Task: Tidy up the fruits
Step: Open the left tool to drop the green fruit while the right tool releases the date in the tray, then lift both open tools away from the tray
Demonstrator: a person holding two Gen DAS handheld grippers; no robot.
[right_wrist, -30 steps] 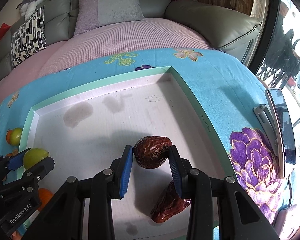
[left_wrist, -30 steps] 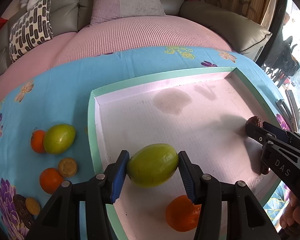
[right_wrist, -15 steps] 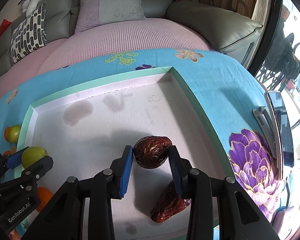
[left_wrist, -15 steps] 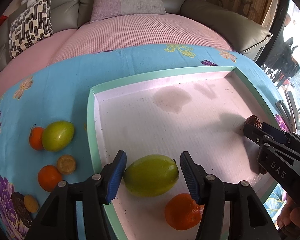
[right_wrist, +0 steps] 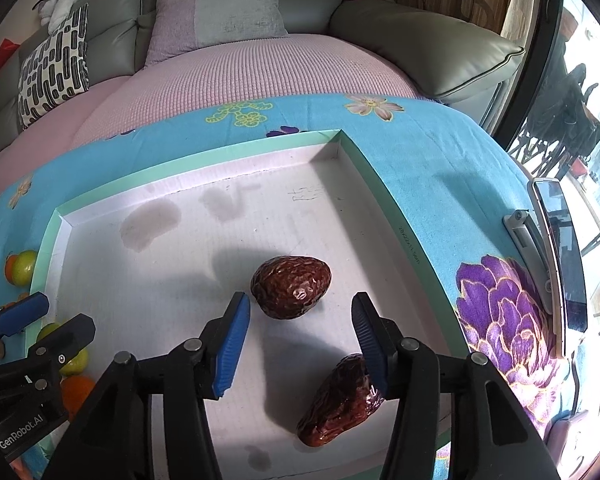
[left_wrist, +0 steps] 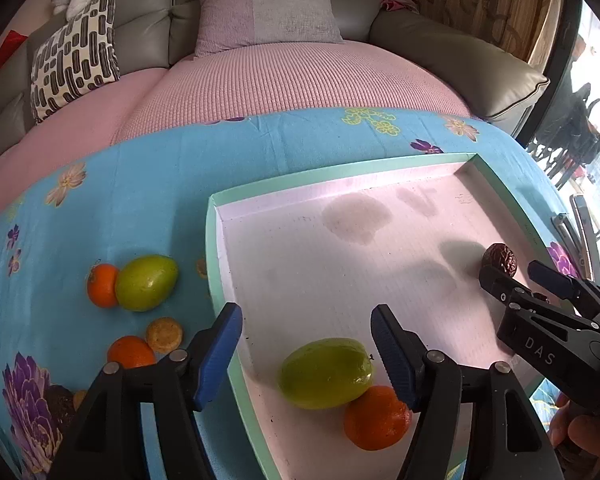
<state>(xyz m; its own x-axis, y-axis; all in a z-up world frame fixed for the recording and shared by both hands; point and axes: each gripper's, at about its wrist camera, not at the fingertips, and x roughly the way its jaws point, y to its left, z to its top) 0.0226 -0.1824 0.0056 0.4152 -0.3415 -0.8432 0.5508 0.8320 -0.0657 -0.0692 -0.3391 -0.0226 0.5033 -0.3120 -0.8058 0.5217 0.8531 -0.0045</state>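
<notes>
A shallow tray (left_wrist: 216,264) with a mint-green rim and white floor sits on the blue flowered cloth. In the left wrist view a green fruit (left_wrist: 326,372) lies on the tray floor against an orange (left_wrist: 376,416). My left gripper (left_wrist: 306,344) straddles the green fruit, its jaws opening and the pads clear of it. In the right wrist view a wrinkled brown date (right_wrist: 290,286) rests on the tray (right_wrist: 380,192) just ahead of my right gripper (right_wrist: 300,320), whose jaws are opening with nothing pressed between them. A second date (right_wrist: 340,400) lies partly under its right finger.
On the cloth left of the tray lie another green fruit (left_wrist: 146,282), two oranges (left_wrist: 100,284) (left_wrist: 130,350) and a small round yellow piece (left_wrist: 164,334). A phone on a stand (right_wrist: 556,240) stands at the right. A pink-covered sofa with cushions lies beyond.
The left jaws spread and the green fruit dropped from them onto the tray floor beside the orange. The right jaws spread off the date, which now rests on the tray.
</notes>
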